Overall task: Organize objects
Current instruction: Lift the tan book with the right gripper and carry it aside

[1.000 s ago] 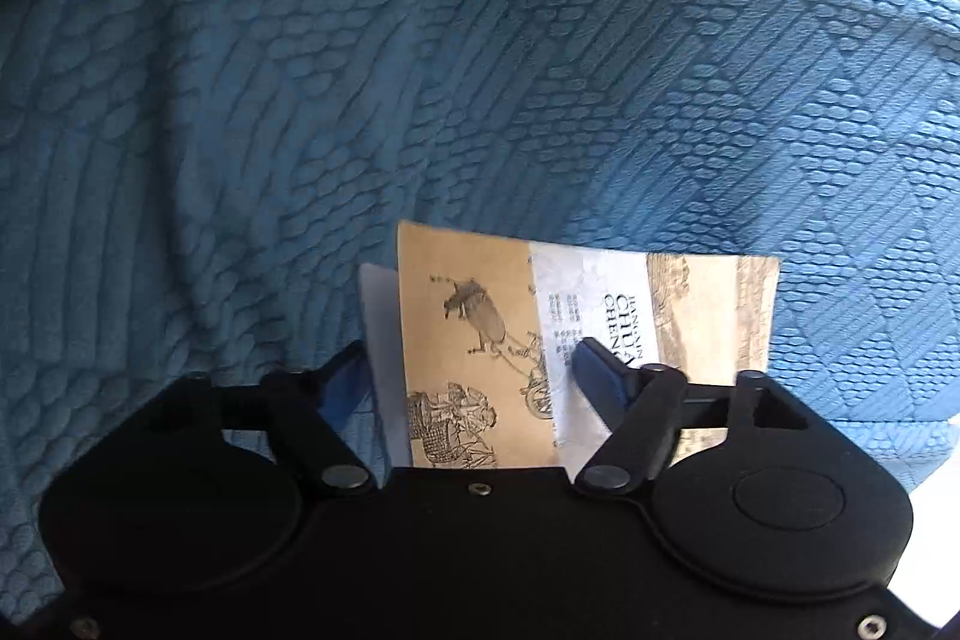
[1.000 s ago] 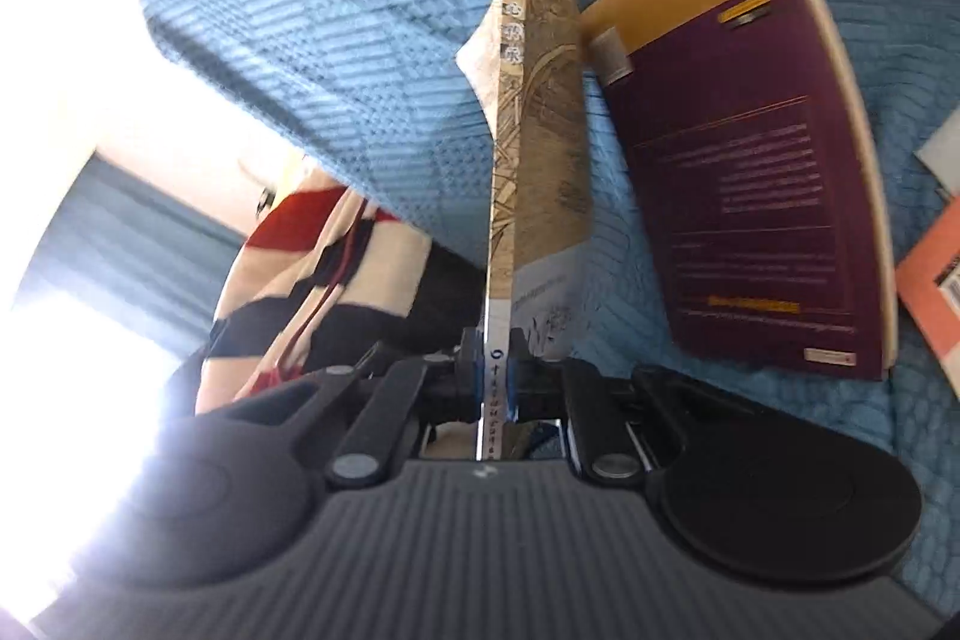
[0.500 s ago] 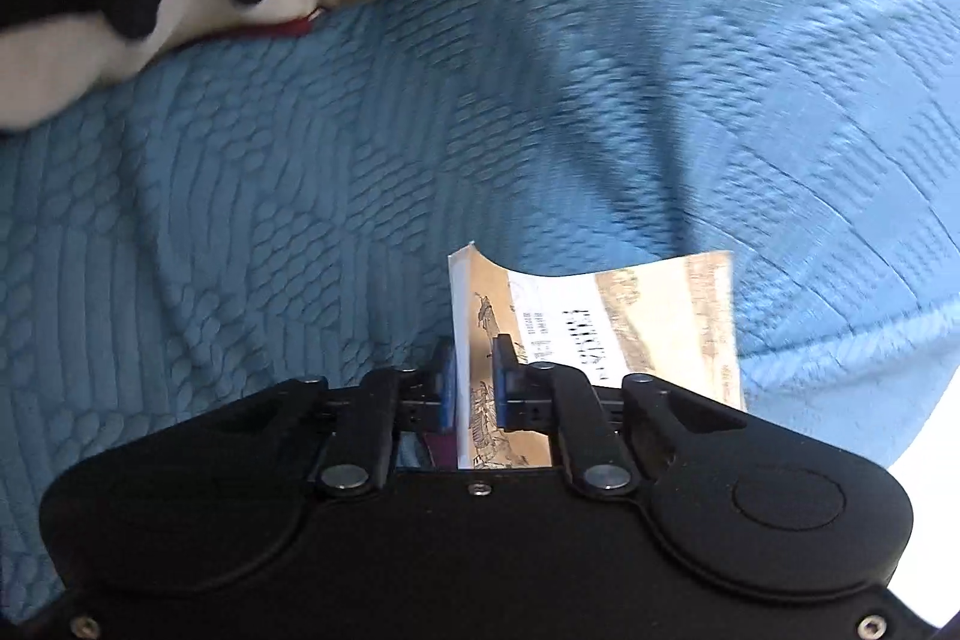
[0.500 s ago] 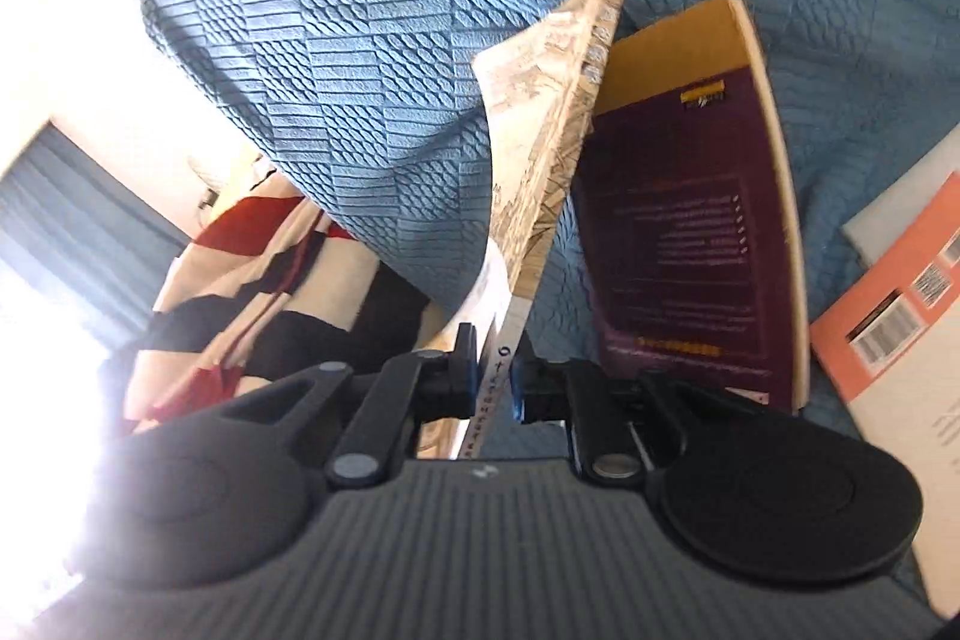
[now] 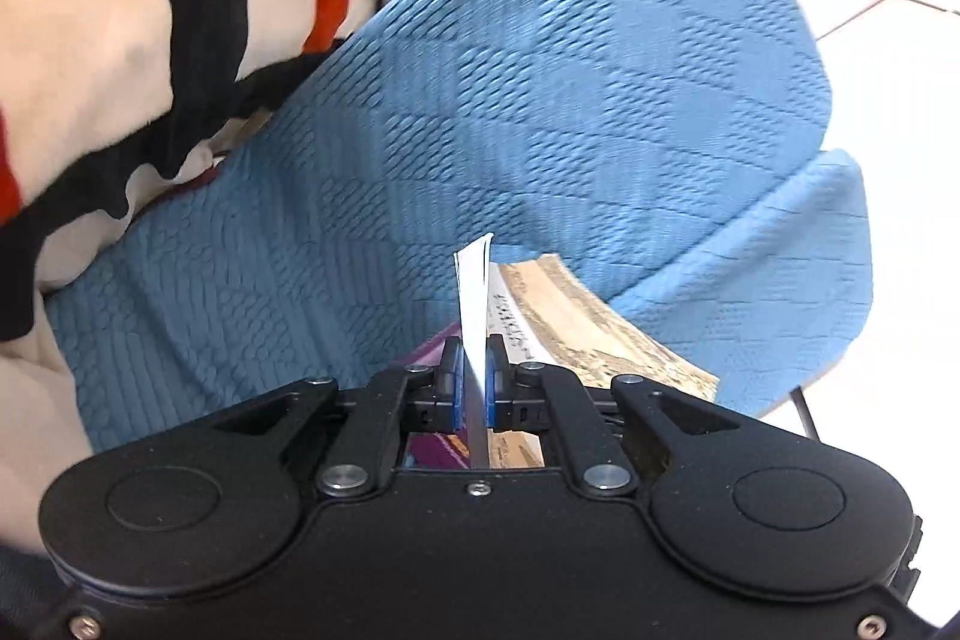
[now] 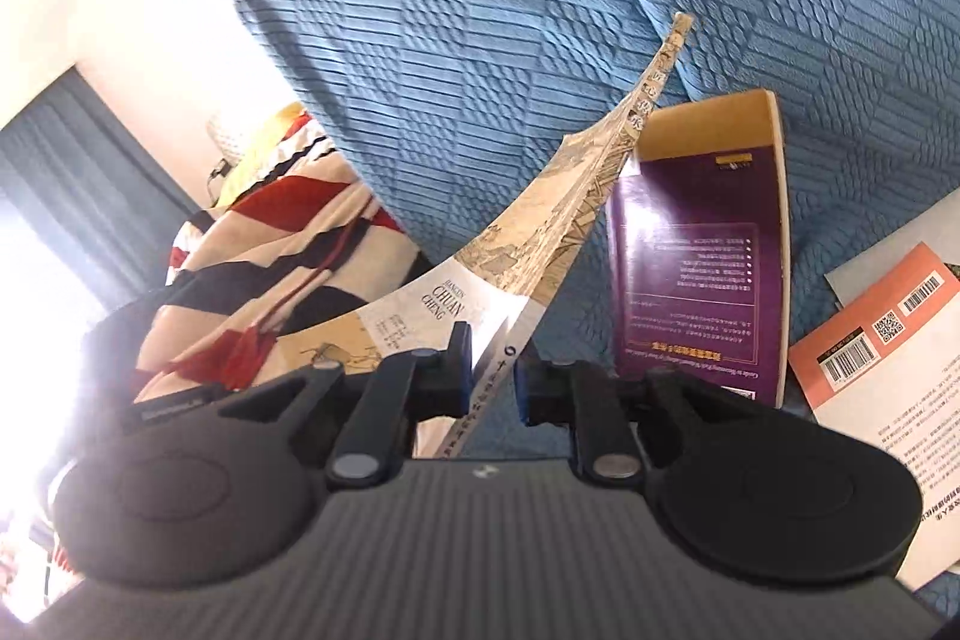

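We pinch the limp, light paperback (image 5: 591,334) by its pages in the left gripper (image 5: 473,388); the right gripper (image 6: 493,379), jaws just loosening, barely straddles its spine.

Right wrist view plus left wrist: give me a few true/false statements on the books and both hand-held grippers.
1. The left hand-held gripper is clamped on a thin white page edge of the tan illustrated book. True.
2. The purple book is held in the right hand-held gripper. False: it lies on the blue quilted cover, beyond the gripper.
3. The tan illustrated book's spine runs between the right gripper's pads. True.
4. The orange-and-white booklet lies left of the purple book. False: it lies to its right.
5. The striped blanket is green. False: it is cream, black and red.
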`<state>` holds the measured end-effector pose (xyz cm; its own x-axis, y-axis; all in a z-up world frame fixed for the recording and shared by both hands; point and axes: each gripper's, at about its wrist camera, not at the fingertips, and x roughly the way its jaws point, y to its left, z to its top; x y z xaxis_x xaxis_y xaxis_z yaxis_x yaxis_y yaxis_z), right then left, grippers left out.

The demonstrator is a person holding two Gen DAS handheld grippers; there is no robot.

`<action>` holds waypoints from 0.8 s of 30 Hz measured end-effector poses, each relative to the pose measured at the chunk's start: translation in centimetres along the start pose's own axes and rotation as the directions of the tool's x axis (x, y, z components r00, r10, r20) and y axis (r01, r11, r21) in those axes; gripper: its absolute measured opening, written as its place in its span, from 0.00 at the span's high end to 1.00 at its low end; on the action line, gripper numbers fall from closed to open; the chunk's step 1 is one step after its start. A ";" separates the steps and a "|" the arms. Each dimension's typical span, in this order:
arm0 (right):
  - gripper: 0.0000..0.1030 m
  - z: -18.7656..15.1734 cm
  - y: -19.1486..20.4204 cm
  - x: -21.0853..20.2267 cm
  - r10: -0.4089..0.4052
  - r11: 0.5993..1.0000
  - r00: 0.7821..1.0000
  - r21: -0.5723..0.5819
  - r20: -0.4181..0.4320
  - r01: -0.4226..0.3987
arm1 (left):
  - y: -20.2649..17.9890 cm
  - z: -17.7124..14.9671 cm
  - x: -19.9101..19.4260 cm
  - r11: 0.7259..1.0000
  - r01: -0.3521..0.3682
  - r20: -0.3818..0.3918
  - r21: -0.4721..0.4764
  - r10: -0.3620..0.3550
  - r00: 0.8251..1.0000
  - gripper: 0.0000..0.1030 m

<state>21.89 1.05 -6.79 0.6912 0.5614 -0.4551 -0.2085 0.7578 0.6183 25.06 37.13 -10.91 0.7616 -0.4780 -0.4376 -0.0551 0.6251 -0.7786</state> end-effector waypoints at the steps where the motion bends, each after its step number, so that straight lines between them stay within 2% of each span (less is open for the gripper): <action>1: 0.83 0.1 0.4 -0.3 0.011 1.000 1.000 -0.004 -0.002 -0.011 | -0.4 -0.1 -0.7 1.000 -0.002 0.011 0.007 0.002 1.000 0.95; 9: 0.83 0.4 3.9 -2.4 0.101 0.992 0.995 -0.070 -0.015 -0.102 | -2.0 -1.1 -7.4 0.999 -0.001 0.104 0.037 -0.003 0.995 0.95; 15: 0.83 -1.2 4.9 -1.7 0.151 0.984 0.986 -0.089 -0.074 -0.157 | -0.7 -2.4 -11.2 0.999 -0.028 0.137 0.014 0.026 0.990 0.95; 19: 0.83 -2.7 4.2 -0.6 0.167 0.980 0.979 -0.086 -0.117 -0.177 | 0.4 -3.6 -12.1 0.996 -0.079 0.143 0.038 0.073 0.987 0.94; 24: 0.83 -4.3 2.5 1.2 0.154 0.982 0.973 -0.083 -0.171 -0.170 | 1.3 -5.4 -11.2 0.986 -0.147 0.121 0.082 0.137 0.983 0.94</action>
<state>19.22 5.04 -8.56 0.5222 0.7196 -0.4576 -0.3793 0.6766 0.6311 12.98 39.96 -9.39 0.8193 -0.3101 -0.4823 -0.1133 0.7370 -0.6663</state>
